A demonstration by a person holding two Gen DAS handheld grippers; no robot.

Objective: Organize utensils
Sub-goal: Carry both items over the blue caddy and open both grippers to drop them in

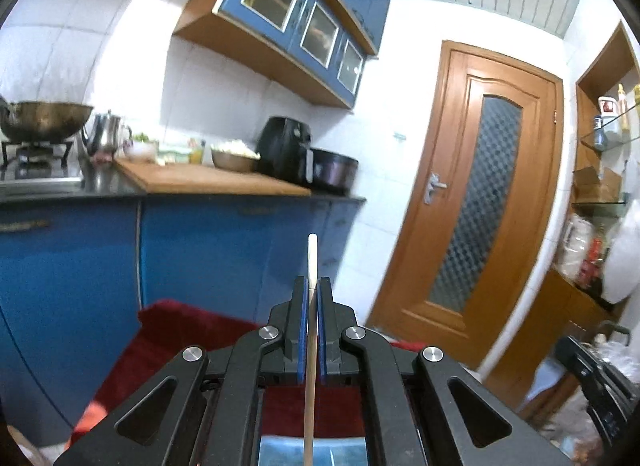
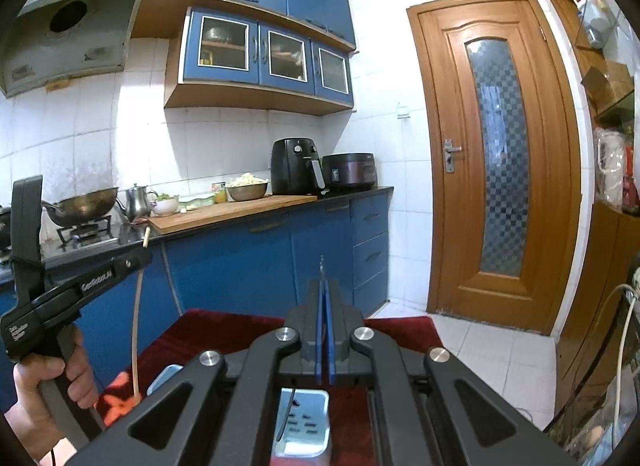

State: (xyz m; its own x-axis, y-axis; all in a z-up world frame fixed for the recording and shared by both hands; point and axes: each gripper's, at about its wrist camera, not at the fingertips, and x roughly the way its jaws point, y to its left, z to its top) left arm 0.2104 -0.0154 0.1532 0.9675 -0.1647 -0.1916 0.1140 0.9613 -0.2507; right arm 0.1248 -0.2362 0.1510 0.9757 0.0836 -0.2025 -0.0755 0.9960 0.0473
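Observation:
My left gripper (image 1: 313, 282) is shut on a pale wooden chopstick (image 1: 311, 262), which sticks up past the fingertips and runs down between the arms. The right wrist view shows this left gripper (image 2: 143, 256) at the left, held by a hand (image 2: 44, 382), with the chopstick (image 2: 137, 326) hanging almost upright from it. My right gripper (image 2: 324, 284) is shut on a thin dark metal utensil (image 2: 322, 266); only its tip above the pads and a dark length below show. A perforated steel utensil holder (image 2: 310, 432) stands under the right gripper on a red cloth (image 2: 224, 326).
Across the room is a blue kitchen counter (image 2: 280, 242) with a cutting board (image 2: 224, 209), wok (image 2: 80, 205), kettle (image 2: 138, 199), bowl (image 2: 246, 189), air fryer (image 2: 294, 165) and cooker (image 2: 348, 171). A wooden door (image 2: 496, 161) is to the right, with cluttered shelves (image 2: 612, 169) beside it.

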